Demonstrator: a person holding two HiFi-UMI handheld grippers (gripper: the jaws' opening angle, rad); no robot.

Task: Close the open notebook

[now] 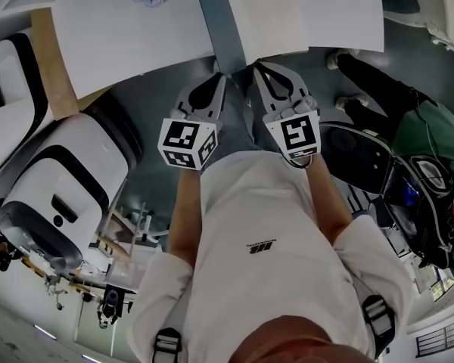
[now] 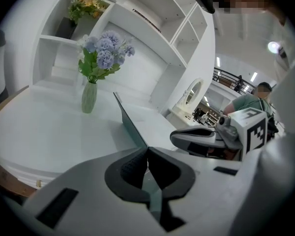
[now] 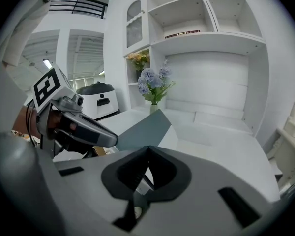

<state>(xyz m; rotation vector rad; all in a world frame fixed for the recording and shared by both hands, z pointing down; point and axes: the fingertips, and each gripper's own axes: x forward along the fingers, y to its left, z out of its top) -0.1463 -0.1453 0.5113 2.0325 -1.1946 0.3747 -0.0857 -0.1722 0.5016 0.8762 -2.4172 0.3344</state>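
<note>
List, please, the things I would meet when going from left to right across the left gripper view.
vase of flowers → notebook, its grey cover raised → right gripper

One notebook (image 1: 261,10), two grippers (image 1: 221,79) (image 1: 259,72), one vase (image 2: 89,96), two white machines (image 1: 68,187) (image 1: 7,74), one table (image 1: 136,44).
</note>
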